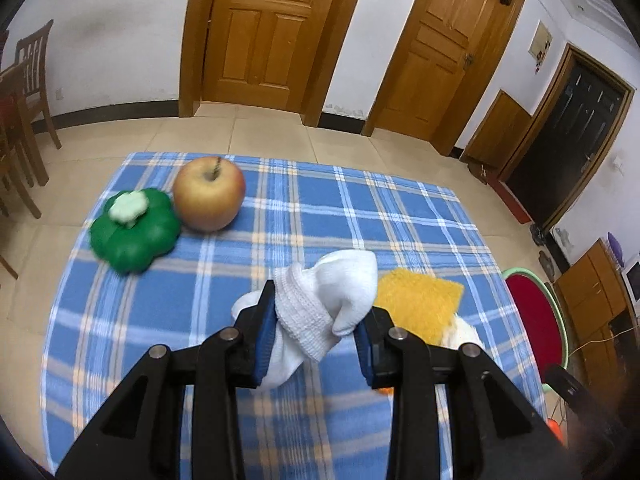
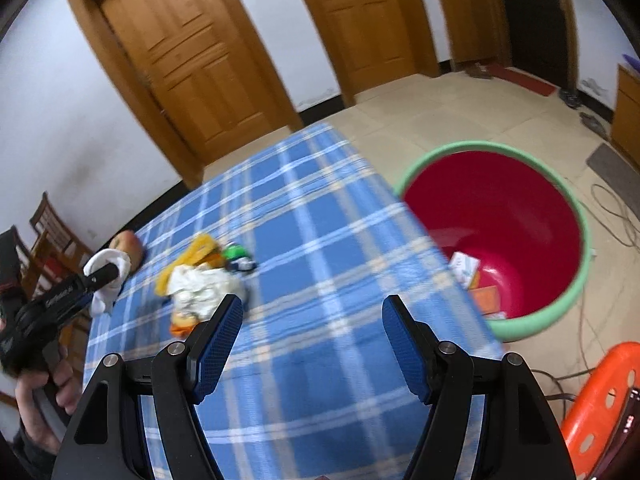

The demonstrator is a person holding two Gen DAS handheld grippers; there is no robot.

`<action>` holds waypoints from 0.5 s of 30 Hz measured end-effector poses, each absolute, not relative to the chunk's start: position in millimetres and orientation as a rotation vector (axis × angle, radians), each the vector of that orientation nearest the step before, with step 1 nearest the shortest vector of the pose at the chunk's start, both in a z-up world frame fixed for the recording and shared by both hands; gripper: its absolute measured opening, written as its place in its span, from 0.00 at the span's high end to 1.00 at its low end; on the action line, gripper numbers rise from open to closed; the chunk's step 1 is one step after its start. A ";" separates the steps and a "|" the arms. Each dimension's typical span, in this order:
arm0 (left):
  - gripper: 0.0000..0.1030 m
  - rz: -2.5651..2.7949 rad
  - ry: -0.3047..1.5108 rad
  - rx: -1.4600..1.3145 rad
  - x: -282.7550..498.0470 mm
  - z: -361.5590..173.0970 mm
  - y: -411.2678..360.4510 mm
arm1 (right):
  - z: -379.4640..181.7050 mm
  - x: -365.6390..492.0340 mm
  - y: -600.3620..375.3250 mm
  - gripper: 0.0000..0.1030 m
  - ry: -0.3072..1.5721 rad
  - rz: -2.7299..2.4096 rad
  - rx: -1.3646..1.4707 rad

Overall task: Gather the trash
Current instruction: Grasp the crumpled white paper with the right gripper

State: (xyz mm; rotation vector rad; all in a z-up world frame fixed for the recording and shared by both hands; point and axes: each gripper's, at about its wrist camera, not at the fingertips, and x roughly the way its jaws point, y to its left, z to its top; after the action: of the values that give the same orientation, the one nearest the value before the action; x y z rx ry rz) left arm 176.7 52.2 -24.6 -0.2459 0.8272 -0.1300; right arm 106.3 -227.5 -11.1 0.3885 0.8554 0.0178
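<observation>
My left gripper (image 1: 320,304) is shut on a white sock (image 1: 332,292), lifted above the blue plaid tablecloth (image 1: 360,216). In the right wrist view the same gripper (image 2: 106,272) shows at the far left with the sock (image 2: 100,300) hanging from it, held by a person's hand (image 2: 36,392). My right gripper (image 2: 312,302) stands open above the cloth with nothing between its fingers. A pile of crumpled white and yellow trash (image 2: 200,288) lies on the table to its left. A red bin with a green rim (image 2: 480,146) stands on the floor beside the table, with paper scraps (image 2: 464,266) inside.
An apple (image 1: 209,194) and a green toy pepper (image 1: 134,232) sit at the table's far left. A yellow cloth (image 1: 420,300) lies just right of the sock. An orange stool (image 2: 600,400) stands near the bin, wooden chairs (image 1: 32,64) left of the table, and cables (image 2: 616,216) on the floor.
</observation>
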 end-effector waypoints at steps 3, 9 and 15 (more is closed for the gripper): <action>0.67 -0.120 0.826 -0.252 162.0 -24.7 57.3 | -14.6 114.3 -209.4 0.29 0.870 0.071 0.373; 0.67 -0.081 0.839 -0.279 142.2 -34.1 69.5 | -28.5 137.1 -178.0 0.29 0.901 0.147 0.365; 0.67 -0.055 0.860 -0.309 132.0 -45.3 80.2 | -40.1 159.2 -159.8 0.28 0.925 0.185 0.365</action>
State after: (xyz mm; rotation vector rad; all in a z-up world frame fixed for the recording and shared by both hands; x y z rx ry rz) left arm 132.0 80.2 -45.3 -0.3092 0.8605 -0.0552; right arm 159.2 -159.8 -40.1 0.3652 0.9247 0.1848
